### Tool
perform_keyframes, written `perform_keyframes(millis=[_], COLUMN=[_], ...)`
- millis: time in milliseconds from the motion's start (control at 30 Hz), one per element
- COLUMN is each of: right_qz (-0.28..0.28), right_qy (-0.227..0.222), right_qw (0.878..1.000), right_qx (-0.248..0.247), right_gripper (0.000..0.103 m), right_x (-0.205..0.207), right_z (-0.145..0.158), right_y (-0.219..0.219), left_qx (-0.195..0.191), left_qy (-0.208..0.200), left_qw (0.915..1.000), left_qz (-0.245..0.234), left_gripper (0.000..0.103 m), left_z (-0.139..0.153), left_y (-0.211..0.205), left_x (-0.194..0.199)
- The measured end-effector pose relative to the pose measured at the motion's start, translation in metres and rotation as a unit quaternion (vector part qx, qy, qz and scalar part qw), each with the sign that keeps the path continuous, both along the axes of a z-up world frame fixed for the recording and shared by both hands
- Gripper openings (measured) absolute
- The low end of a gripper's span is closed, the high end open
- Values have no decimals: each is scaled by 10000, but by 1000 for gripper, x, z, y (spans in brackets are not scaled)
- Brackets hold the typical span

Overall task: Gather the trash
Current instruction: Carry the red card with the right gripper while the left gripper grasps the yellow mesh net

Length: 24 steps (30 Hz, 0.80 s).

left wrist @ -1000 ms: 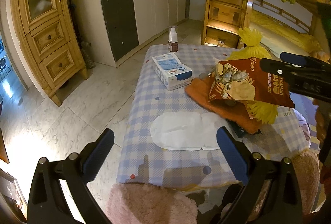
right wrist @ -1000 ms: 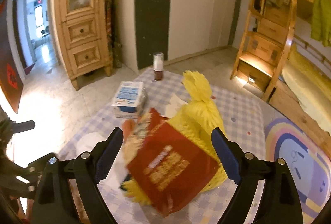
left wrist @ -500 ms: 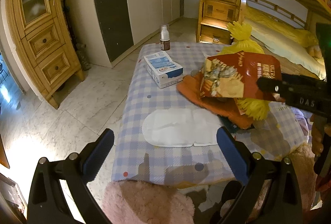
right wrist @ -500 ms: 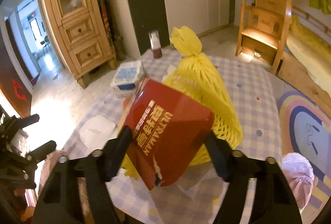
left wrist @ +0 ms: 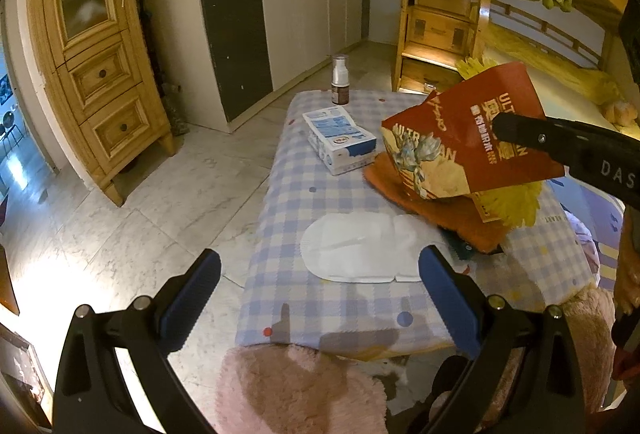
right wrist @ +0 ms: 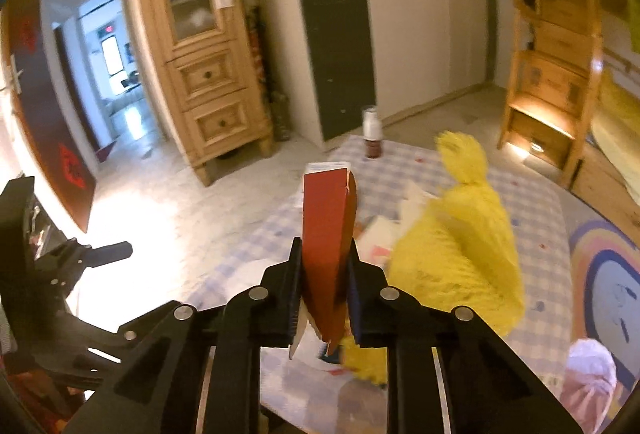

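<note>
My right gripper (right wrist: 324,274) is shut on a red snack bag (right wrist: 326,226) and holds it above the checked table (right wrist: 536,218); the bag (left wrist: 464,141) and the gripper (left wrist: 508,127) also show in the left wrist view. My left gripper (left wrist: 320,286) is open and empty above the table's near edge (left wrist: 320,314). A white flat wrapper (left wrist: 360,250) lies just beyond its fingers. A yellow mesh bag (right wrist: 460,234) lies on the table to the right of the held bag.
A blue-white box (left wrist: 340,139), a small bottle (left wrist: 340,79) and an orange cloth (left wrist: 452,209) are on the table. A pink fluffy stool (left wrist: 296,390) stands in front. A wooden cabinet (left wrist: 92,53) is at left, a bunk bed's steps (left wrist: 440,13) behind.
My right gripper has closed on the red bag and lifted and turned it, so it is now edge-on in the right wrist view. My left gripper has stayed open, barely moving.
</note>
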State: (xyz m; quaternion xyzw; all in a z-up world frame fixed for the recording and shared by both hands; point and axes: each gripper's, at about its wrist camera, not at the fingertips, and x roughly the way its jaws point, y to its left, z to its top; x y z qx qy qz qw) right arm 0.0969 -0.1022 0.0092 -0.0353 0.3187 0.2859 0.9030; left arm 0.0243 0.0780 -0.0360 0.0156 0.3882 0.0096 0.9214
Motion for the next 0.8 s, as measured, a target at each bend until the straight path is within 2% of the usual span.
perform_keyframes(millis=[133,300,433,533,667,800], right_qz=[150,55,-387,-760,-1345,-1787], right_qy=[-239,-758,-1482,-1807,-1945,-1781], right_qw=[9995,9966,9879,9805,9716,9676], right_qx=[114,311,260,151,-54,-121], right_gripper=[18,18,18,18,18,18], right_x=[-8,-21,-33,-36,-30,-28], right_z=[14,44,73,82,82,68], right_y=[6,-4,-26,-46,-81,-114], left_qx=[19,114,174,167,135,52], left_qy=[-36,-140,-171,-159,-158,-210], left_qw=[9999,9997,9995,9995,9998,9991], left_qz=[95,181,207,197,36,-361], left_gripper=[96,96,96,96,96,96], left_z=[2,7,9,10,11,14], left_y=[7,11,9,5,-10,-34], left_x=[-2,3,19,33,46,48])
